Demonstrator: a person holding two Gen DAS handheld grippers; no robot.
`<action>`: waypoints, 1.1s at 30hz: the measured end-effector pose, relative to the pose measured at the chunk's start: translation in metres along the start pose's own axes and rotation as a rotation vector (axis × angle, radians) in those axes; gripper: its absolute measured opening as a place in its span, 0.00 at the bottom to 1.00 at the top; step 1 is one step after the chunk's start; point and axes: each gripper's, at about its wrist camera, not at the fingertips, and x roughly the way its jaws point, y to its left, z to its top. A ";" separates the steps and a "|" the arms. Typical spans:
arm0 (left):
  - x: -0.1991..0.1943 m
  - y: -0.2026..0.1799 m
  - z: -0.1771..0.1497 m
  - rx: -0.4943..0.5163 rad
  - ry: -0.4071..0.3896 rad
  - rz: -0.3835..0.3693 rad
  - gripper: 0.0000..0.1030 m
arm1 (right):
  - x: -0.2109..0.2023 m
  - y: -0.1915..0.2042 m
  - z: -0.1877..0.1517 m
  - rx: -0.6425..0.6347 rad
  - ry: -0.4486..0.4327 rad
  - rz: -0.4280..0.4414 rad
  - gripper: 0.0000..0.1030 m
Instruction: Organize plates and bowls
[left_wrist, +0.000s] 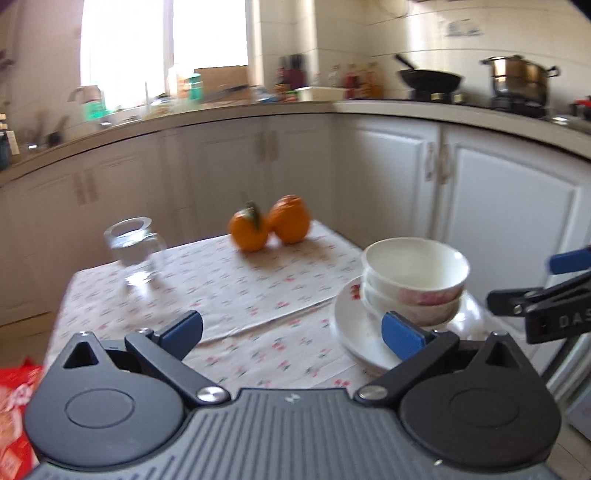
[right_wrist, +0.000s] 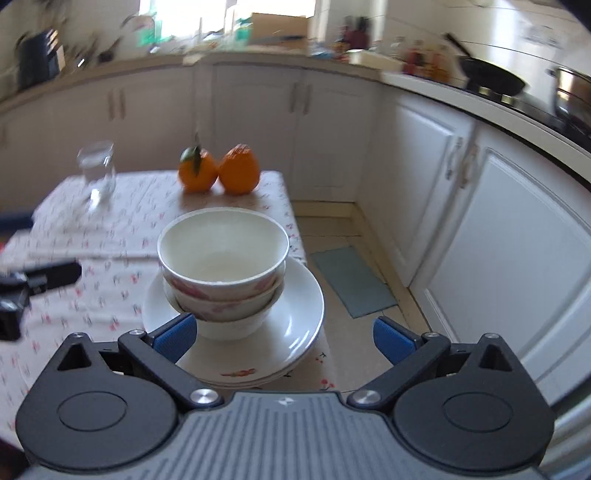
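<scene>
Stacked white bowls (right_wrist: 221, 266) with pink flowers sit nested on a stack of white plates (right_wrist: 295, 317) at the right edge of a small table with a floral cloth (right_wrist: 110, 221). In the left wrist view the bowls (left_wrist: 413, 273) and plates (left_wrist: 354, 325) are at the right. My right gripper (right_wrist: 284, 336) is open and empty, just in front of the plates. My left gripper (left_wrist: 291, 332) is open and empty over the cloth (left_wrist: 240, 288), left of the plates. The right gripper's fingers (left_wrist: 517, 295) show at the right edge of the left wrist view.
Two oranges (right_wrist: 218, 170) and a clear glass jar (right_wrist: 98, 173) stand at the table's far side. White kitchen cabinets (right_wrist: 480, 221) and a counter with a wok (left_wrist: 428, 79) and a steel pot (left_wrist: 521, 77) surround the table. A mat (right_wrist: 351, 280) lies on the floor.
</scene>
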 end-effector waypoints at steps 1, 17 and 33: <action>-0.007 0.000 -0.003 0.004 -0.003 0.021 0.99 | -0.007 0.004 -0.002 0.020 -0.013 -0.014 1.00; -0.046 -0.004 -0.013 -0.044 -0.006 0.074 0.99 | -0.049 0.027 -0.023 0.069 -0.084 -0.062 1.00; -0.046 -0.008 -0.014 -0.057 0.011 0.084 0.99 | -0.049 0.029 -0.023 0.056 -0.090 -0.075 1.00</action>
